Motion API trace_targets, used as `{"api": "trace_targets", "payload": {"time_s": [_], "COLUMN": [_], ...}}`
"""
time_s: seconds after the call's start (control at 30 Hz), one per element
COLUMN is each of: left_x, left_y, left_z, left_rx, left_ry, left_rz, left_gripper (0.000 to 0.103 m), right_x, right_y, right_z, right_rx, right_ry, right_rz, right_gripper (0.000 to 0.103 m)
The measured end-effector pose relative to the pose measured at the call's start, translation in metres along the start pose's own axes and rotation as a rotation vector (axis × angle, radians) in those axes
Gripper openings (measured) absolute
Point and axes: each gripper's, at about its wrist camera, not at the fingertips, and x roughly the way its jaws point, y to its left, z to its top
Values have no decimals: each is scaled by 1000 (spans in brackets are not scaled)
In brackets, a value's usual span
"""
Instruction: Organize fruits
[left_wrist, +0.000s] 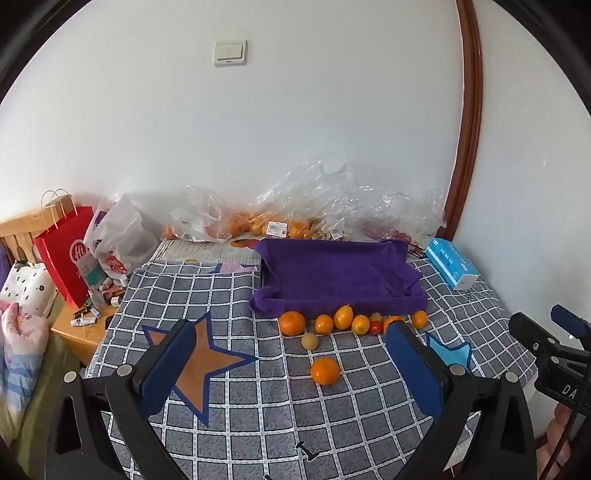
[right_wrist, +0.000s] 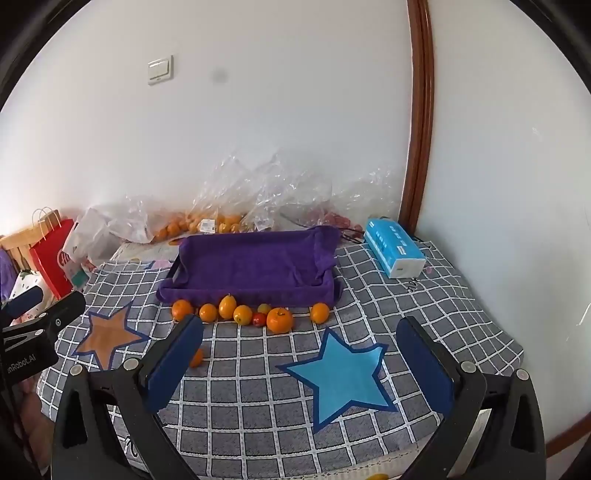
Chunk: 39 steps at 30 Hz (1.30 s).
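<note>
Fruits (left_wrist: 324, 324): ten counted loose on the grey white-checked cloth (left_wrist: 258, 424), all near its far middle. Eight in a row, tight against the front wall of one rectangular tray lined with a purple towel (left_wrist: 340, 273). From the left in the left wrist view:
- one large round orange (left_wrist: 291, 322)
- one smaller orange
- one oval yellow-orange fruit with a stem (left_wrist: 342, 316)
- one more small orange (left_wrist: 360, 324)
- one small yellow-green fruit (left_wrist: 375, 316)
- one small red fruit (left_wrist: 375, 327), just in front of the yellow-green one
- one orange with a leafy top (right_wrist: 279, 319)
- one last orange (right_wrist: 319, 312), slightly apart at the right end

Two more lying apart from the row, nearer the cloth's front edge: one pale yellow-green round fruit (left_wrist: 309, 340) and one round orange (left_wrist: 325, 370). Nothing seen inside the tray but towel.

Two printed stars on the cloth: one orange star (left_wrist: 195, 362) toward the left edge, one light-blue star (right_wrist: 340, 376) toward the right.

Heaped along the far edge by the wall, crumpled clear plastic bags (left_wrist: 332, 199) with further oranges inside; count of bags and of fruit in them not readable.

One blue tissue pack (right_wrist: 395, 251) at the far right corner. One red paper bag (left_wrist: 66, 254) and one white plastic bag (left_wrist: 122, 236) off the far left corner.

Left gripper (left_wrist: 290, 332): blue pads spread wide, nothing between them, hovering over the front part of the cloth. Right gripper (right_wrist: 300, 321): likewise wide apart and empty, angled down over the light-blue star.
</note>
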Motion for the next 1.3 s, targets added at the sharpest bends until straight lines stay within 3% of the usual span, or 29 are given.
{"api": "trace_targets", "payload": {"time_s": [1.3], "left_x": [-5], "left_y": [1], "left_z": [-8], "left_rx": [-12], "left_ry": [-19], "left_rz": [-17], "left_gripper": [103], "right_x": [-5], "right_y": [4], "right_z": [0], "right_rx": [4], "right_ry": [-15], "right_rz": [-15], "right_gripper": [103]}}
